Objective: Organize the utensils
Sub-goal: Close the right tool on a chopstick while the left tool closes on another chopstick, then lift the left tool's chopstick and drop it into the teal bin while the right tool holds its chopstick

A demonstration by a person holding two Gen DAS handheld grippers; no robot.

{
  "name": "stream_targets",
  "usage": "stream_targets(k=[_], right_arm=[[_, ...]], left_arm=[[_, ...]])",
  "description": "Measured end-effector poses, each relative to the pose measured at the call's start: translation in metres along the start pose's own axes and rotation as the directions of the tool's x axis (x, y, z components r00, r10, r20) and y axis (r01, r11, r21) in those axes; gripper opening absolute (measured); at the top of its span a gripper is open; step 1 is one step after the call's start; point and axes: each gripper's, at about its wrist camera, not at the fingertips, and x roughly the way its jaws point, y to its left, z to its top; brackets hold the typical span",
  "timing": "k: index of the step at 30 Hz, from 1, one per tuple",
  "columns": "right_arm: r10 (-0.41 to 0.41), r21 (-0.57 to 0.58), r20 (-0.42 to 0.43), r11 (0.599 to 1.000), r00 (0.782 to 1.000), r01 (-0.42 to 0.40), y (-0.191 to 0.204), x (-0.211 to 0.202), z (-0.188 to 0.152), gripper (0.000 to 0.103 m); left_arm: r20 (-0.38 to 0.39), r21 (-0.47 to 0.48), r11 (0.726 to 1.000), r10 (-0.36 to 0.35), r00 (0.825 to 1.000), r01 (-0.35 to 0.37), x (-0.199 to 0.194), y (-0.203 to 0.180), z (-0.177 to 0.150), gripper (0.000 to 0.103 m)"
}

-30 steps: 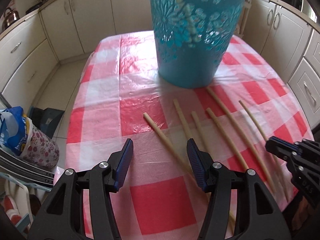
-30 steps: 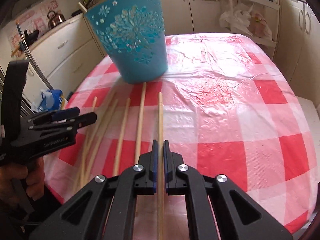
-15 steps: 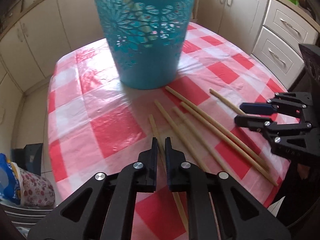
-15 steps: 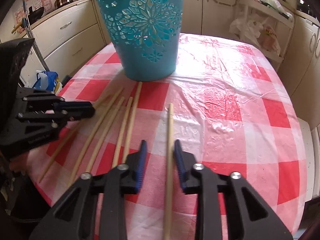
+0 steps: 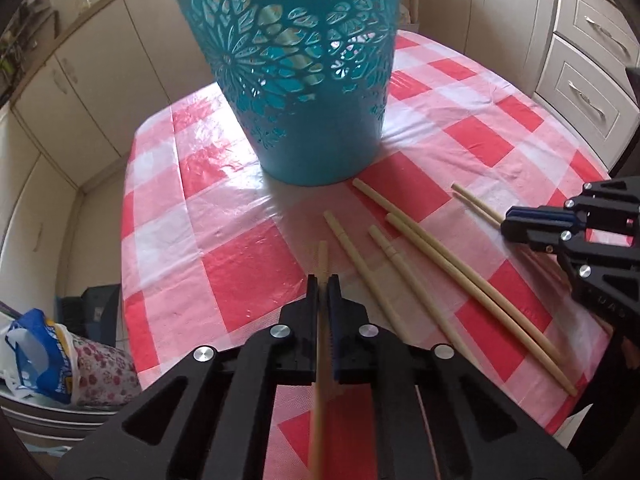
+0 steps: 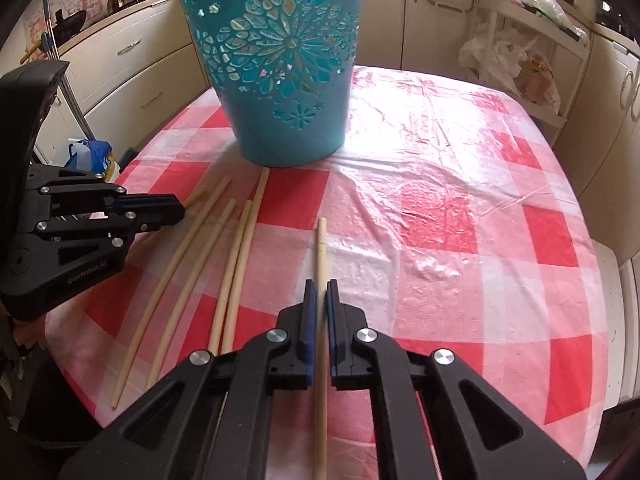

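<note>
A teal cut-out basket (image 5: 296,80) (image 6: 280,64) stands on the red-and-white checked table. Several long wooden sticks (image 5: 440,264) (image 6: 188,264) lie in front of it. My left gripper (image 5: 323,282) is shut on one wooden stick (image 5: 322,256), whose tip pokes out ahead of the fingers. My right gripper (image 6: 321,286) is shut on another wooden stick (image 6: 321,244), which runs back under it. Each gripper shows in the other's view: the right one (image 5: 516,224) at the right, the left one (image 6: 176,212) at the left.
The tablecloth (image 6: 460,208) is glossy plastic. Cream kitchen cabinets (image 5: 588,60) surround the table. A blue bag (image 5: 40,352) sits on the floor at the left. A shelf with bags (image 6: 516,56) stands at the back right.
My left gripper closed on a stick and moved nearer the basket. My right gripper opened half a second ago and is now shut on its stick again.
</note>
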Motion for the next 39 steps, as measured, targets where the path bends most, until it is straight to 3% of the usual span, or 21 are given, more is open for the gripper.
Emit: stream_targets(k=[2, 4, 5, 6, 7, 9, 16, 24, 29, 33, 36, 38, 39], right_arm=[[-0.021, -0.016, -0.013, 1.000, 1.000, 0.021, 0.001, 0.002, 0.001, 0.006], [-0.042, -0.067, -0.013, 0.997, 0.999, 0.041, 0.007, 0.005, 0.000, 0.006], [-0.057, -0.088, -0.012, 0.995, 0.998, 0.056, 0.010, 0.004, 0.000, 0.006], [-0.067, -0.103, -0.009, 0.992, 0.998, 0.066, 0.012, 0.005, 0.000, 0.006], [-0.069, -0.106, -0.006, 0.992, 0.998, 0.068, 0.012, 0.005, 0.000, 0.006], [-0.044, -0.075, -0.006, 0.996, 0.999, 0.043, 0.009, 0.004, -0.001, 0.006], [0.105, 0.080, 0.040, 0.991, 0.994, -0.108, -0.012, 0.000, -0.006, 0.006], [0.261, 0.258, 0.101, 0.925, 0.960, -0.279, -0.033, 0.000, -0.009, 0.006], [0.286, 0.274, 0.118, 0.911, 0.951, -0.307, -0.033, 0.001, -0.009, 0.006], [0.295, 0.280, 0.124, 0.906, 0.947, -0.318, -0.033, 0.001, -0.008, 0.006], [0.295, 0.285, 0.138, 0.902, 0.946, -0.323, -0.033, -0.001, -0.008, 0.006], [0.293, 0.289, 0.146, 0.901, 0.945, -0.324, -0.034, -0.001, -0.008, 0.006], [0.292, 0.290, 0.151, 0.900, 0.944, -0.325, -0.034, -0.002, -0.008, 0.006]], left_arm=[[-0.012, -0.007, 1.000, 0.011, 1.000, -0.011, 0.000, 0.000, -0.001, 0.005], [-0.017, -0.010, 0.999, 0.045, 0.999, -0.045, 0.001, 0.001, -0.002, 0.014], [-0.019, -0.012, 0.998, 0.066, 0.998, -0.066, 0.002, 0.001, -0.001, 0.025], [-0.019, -0.016, 0.997, 0.075, 0.997, -0.075, 0.003, 0.003, -0.001, 0.026], [-0.018, -0.017, 0.997, 0.071, 0.997, -0.071, 0.003, 0.003, -0.001, 0.025], [-0.015, -0.001, 0.999, 0.050, 0.999, -0.050, 0.004, 0.001, -0.002, 0.005], [0.063, 0.006, 0.997, 0.080, 0.995, -0.080, -0.015, -0.009, -0.001, 0.004], [0.244, -0.011, 0.998, 0.058, 0.968, -0.057, -0.075, -0.009, 0.017, 0.004], [0.396, -0.031, 1.000, 0.010, 0.918, 0.002, -0.117, -0.010, 0.032, 0.004], [0.509, -0.063, 0.997, 0.003, 0.861, 0.033, -0.148, -0.005, 0.047, 0.004], [0.597, -0.095, 0.994, 0.011, 0.802, 0.057, -0.172, 0.003, 0.058, 0.004], [0.666, -0.126, 0.988, 0.020, 0.746, 0.086, -0.189, 0.012, 0.067, 0.004], [0.704, -0.150, 0.984, 0.038, 0.709, 0.096, -0.199, 0.018, 0.072, 0.004]])
